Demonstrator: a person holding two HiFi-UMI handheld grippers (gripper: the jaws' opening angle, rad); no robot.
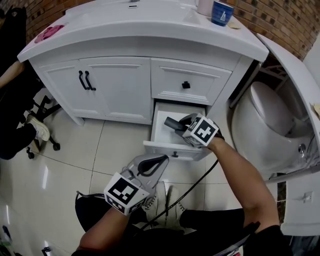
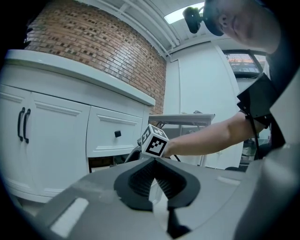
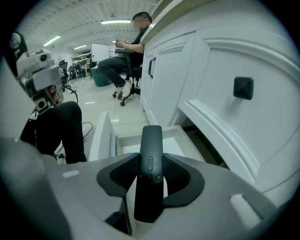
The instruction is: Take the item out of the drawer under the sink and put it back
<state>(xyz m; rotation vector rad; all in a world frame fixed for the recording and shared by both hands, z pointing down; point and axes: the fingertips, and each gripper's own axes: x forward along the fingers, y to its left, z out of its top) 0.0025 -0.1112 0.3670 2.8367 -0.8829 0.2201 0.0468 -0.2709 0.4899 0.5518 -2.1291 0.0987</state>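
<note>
The vanity's lower drawer (image 1: 172, 149) stands pulled out, its white inside showing (image 3: 176, 140). My right gripper (image 1: 180, 127) hangs over it, shut on a slim dark remote-like item (image 3: 151, 154) that sticks out past the jaws toward the drawer (image 1: 170, 122). My left gripper (image 1: 161, 160) is nearer me, above the floor in front of the drawer. In the left gripper view its pads meet at the tips with nothing between them (image 2: 153, 164), and the right gripper's marker cube (image 2: 154, 140) shows beyond.
Above the open drawer is a shut drawer with a black knob (image 1: 186, 84). Two cabinet doors (image 1: 85, 80) lie to its left and a toilet (image 1: 270, 115) to the right. A blue cup (image 1: 222, 12) stands on the counter. A person sits on a chair (image 1: 20, 120) at left. A cable (image 1: 195, 187) crosses the floor.
</note>
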